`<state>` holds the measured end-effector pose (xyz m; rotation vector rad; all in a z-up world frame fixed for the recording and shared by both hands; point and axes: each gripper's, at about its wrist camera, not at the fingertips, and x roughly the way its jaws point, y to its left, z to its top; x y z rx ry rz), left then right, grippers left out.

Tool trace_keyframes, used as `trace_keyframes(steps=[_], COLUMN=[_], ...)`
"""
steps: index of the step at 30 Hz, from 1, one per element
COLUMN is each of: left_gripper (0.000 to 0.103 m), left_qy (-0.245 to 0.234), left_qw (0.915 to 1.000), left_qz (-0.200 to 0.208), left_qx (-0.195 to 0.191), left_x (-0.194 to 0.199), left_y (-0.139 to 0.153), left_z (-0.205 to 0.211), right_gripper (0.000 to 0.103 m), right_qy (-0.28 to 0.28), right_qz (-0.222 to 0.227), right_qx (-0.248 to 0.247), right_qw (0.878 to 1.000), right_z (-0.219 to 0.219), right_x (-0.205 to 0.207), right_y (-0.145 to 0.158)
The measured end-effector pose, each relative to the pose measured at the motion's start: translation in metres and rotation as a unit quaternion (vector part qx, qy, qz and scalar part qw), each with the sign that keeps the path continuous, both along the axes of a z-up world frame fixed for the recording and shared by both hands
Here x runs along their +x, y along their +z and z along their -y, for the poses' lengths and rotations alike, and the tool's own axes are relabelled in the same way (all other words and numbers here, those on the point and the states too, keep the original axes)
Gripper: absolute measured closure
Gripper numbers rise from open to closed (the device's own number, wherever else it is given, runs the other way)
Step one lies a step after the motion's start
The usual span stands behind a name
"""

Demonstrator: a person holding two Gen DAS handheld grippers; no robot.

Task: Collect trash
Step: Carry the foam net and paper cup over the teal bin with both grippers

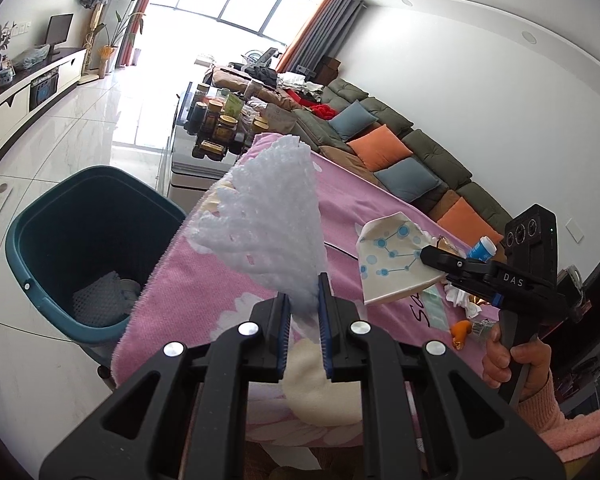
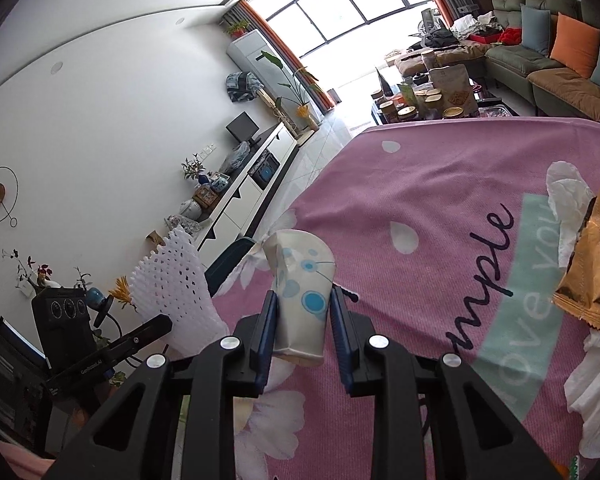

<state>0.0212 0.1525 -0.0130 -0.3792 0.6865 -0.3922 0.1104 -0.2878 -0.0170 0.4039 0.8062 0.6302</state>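
My left gripper [image 1: 303,300] is clenched on the narrow end of a white foam fruit net [image 1: 268,216], which fans up and out above the table's near-left edge. Just past that edge, down on the tiled floor, stands the teal trash bin [image 1: 32,240], its mouth open, another foam net [image 1: 100,300] already lying inside. Open floor lies between the bin and the white TV cabinet [image 1: 24,100].

My right gripper [image 2: 303,316] is clamped on a crumpled paper cup [image 2: 302,280] with blue dots, held clear above the pink tablecloth [image 2: 420,200]; the left view shows it at mid-table, well short of the bin.

More trash lies on the cloth to the right: a gold snack wrapper [image 2: 592,264] and crumpled white tissues [image 2: 568,192].

The cloth reads "…mple" and "love you". The right gripper's body says "DAS" in the left view; the left one reads "GenRobot.AI" in the right view. The wrapper's print is too small to read.
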Motion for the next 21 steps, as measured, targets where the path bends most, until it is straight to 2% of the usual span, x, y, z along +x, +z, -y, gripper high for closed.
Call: trace_keyframes(steps=[21], left_gripper=[0.09], left_qy=[0.098], left_qw=[0.9948], left_qz=[0.003], left_qx=[0.026], left_x=[-0.006], left_y=[0.011], left_z=[-0.081], right_gripper=[0.078], right_qy=[0.09], right_qz=[0.009], right_qx=[0.025], right_qw=[0.996], right_z=[-0.089], right_x=[0.041], right_y=[0.017])
